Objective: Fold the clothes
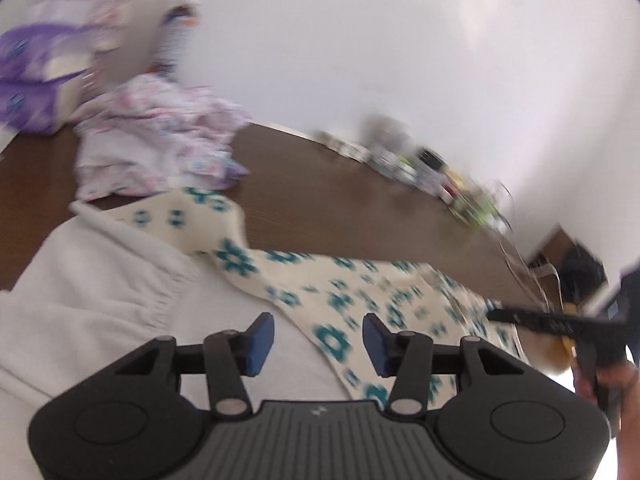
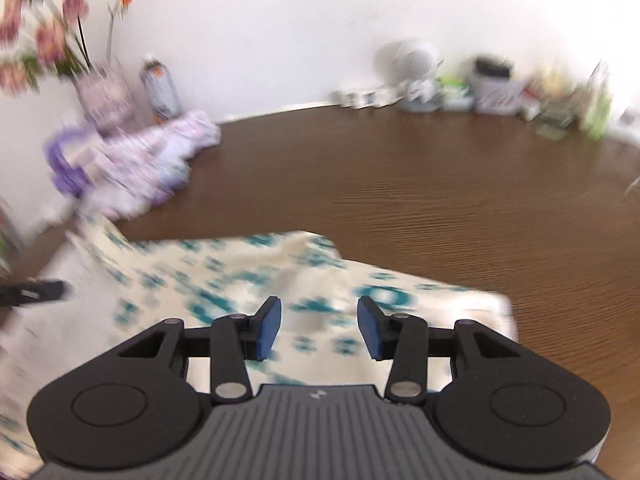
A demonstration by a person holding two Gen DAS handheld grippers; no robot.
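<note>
A dark brown wood-grain bench (image 2: 440,200) is seen, with a cream garment (image 2: 224,280) printed in teal flowers spread across its near part. Beside that garment, on its left, a plain white garment with a gathered band (image 1: 100,280) is laid; beyond the cream garment a crumpled pink-and-lilac pile (image 1: 160,136) is heaped. No writing can be read through the blur. The left tool (image 1: 318,344) and right tool (image 2: 319,328) are held wide apart above the cream garment, with nothing gripped.
</note>
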